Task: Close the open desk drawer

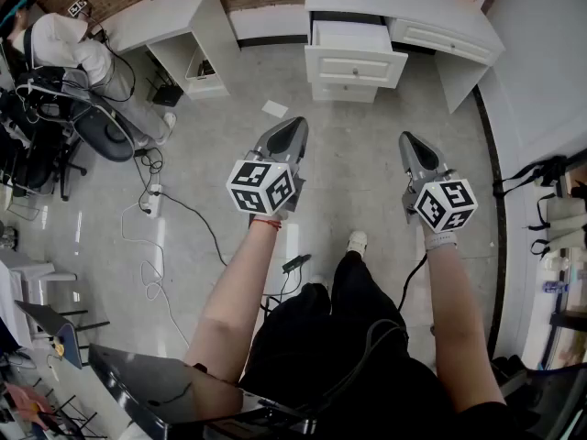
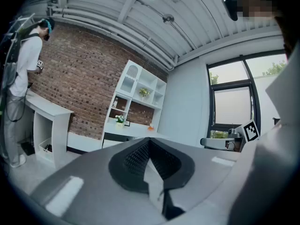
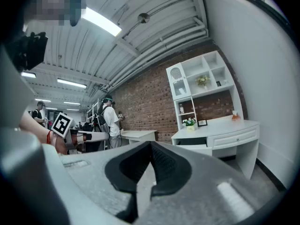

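Observation:
The white desk [image 1: 404, 3] stands against the far wall, well ahead of both grippers. Its open drawer [image 1: 351, 37] is pulled out toward me, above a drawer front [image 1: 355, 66] that also juts forward. In the right gripper view the open drawer [image 3: 202, 144] shows under the desk top [image 3: 220, 125]. My left gripper [image 1: 294, 126] is held in the air over the floor, shut and empty. At about the same height, my right gripper [image 1: 407, 141] is also shut with nothing in it. Both point toward the desk, far short of it.
A second white desk [image 1: 174, 16] stands at the left, with a person [image 1: 64, 49] and a dark office chair [image 1: 101, 131] beside it. Cables and a power strip [image 1: 152, 200] lie on the floor at the left. A paper [image 1: 274, 109] lies before the drawers.

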`<state>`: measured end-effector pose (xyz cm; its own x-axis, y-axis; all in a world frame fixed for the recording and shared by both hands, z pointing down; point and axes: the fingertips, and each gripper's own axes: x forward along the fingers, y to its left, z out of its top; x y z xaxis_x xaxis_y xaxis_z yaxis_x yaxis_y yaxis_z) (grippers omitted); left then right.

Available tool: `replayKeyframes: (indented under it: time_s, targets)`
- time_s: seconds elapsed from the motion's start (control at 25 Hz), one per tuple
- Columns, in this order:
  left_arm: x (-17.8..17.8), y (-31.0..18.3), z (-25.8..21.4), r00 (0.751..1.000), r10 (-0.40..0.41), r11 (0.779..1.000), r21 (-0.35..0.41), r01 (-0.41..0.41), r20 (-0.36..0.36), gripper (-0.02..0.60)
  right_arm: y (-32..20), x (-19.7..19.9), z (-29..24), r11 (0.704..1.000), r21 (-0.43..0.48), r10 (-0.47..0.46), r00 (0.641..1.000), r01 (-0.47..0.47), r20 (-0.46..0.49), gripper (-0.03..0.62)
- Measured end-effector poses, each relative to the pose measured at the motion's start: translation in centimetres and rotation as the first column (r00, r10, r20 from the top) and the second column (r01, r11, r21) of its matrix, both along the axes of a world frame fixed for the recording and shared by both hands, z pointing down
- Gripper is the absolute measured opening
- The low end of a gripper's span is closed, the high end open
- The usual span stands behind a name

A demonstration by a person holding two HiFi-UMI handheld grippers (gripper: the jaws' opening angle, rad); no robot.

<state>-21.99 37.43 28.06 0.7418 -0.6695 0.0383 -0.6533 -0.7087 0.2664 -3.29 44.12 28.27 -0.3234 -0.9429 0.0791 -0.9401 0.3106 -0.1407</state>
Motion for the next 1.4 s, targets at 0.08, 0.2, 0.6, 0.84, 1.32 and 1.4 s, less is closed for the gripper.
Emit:
replayKeyframes:
  time_s: [0.08,0.2,0.6,0.84,1.32,1.4]
  targets:
    - [1.0,-1.0,0.0,1.000,-0.003,1.000,0.000,0.003,0.002,-0.001,-1.2,0.9,0.0,1.000,0.001,-0.007,1.000,0.007,-0.004,0.000]
    - [2.3,-2.6,0.2,1.000,-0.010,1.000,-0.002,0.010,0.012,-0.002,-2.9,2.2,0.2,1.000,-0.001,-0.011,1.000,0.011,-0.005,0.000]
    - [6.1,-10.2,1.4,0.995,-0.078,0.997,-0.025,0.079,0.058,-0.001,-11.4,8.4,1.4,1.000,-0.015,-0.027,1.000,0.027,-0.001,0.000]
    - [8.4,-14.3,2.5,0.990,-0.125,0.991,-0.045,0.128,0.061,-0.001,-16.2,11.3,2.7,0.998,-0.040,-0.055,0.998,0.055,-0.002,0.000]
    - [11.9,-19.4,5.1,0.985,-0.168,0.980,-0.098,0.172,0.051,-0.002,-21.3,14.9,5.3,0.993,-0.095,-0.068,0.997,0.071,0.026,0.000]
    - [12.4,-20.3,5.3,0.985,-0.164,0.980,-0.103,0.168,0.050,-0.001,-22.0,15.4,5.6,0.992,-0.105,-0.064,0.997,0.067,0.032,0.000]
